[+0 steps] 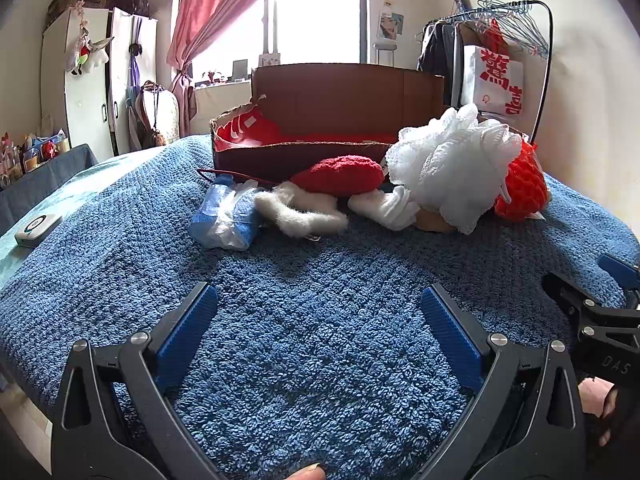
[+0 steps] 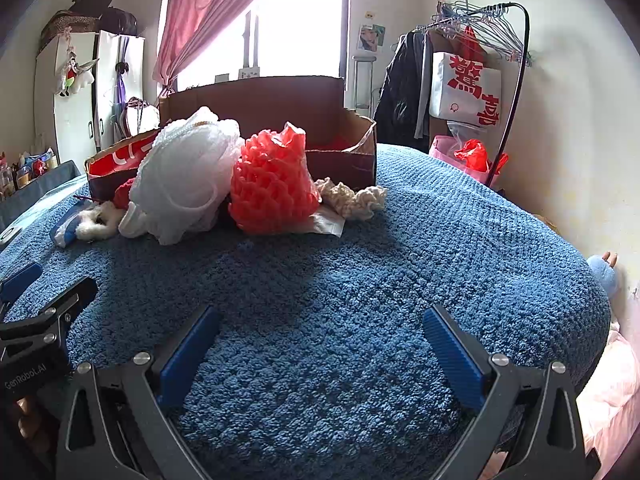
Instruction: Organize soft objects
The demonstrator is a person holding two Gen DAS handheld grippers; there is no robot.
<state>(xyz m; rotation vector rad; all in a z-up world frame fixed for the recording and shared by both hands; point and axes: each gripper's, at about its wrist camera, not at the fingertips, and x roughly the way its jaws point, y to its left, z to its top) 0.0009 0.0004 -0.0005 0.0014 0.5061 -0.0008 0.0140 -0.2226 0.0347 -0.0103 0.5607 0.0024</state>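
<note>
A pile of soft objects lies on the blue towel [image 1: 320, 280] in front of an open cardboard box [image 1: 340, 120]. In the left wrist view I see a blue cloth in clear plastic [image 1: 224, 216], a white fluffy piece [image 1: 300, 212], a red knitted item [image 1: 338, 174], a white mesh bath pouf [image 1: 452, 160] and red foam netting [image 1: 522, 188]. In the right wrist view the pouf [image 2: 184, 176], the red netting [image 2: 272, 184] and a cream crocheted piece [image 2: 352, 196] show before the box [image 2: 280, 120]. My left gripper [image 1: 320, 320] and right gripper [image 2: 320, 340] are open, empty and low over the towel, well short of the pile.
A white device [image 1: 38, 230] lies at the towel's left edge. A clothes rack [image 2: 480, 40] with a white bag stands at the right by the wall. White cabinets [image 1: 92, 80] and a cluttered table are at the left. The bed edge drops off at the right [image 2: 608, 320].
</note>
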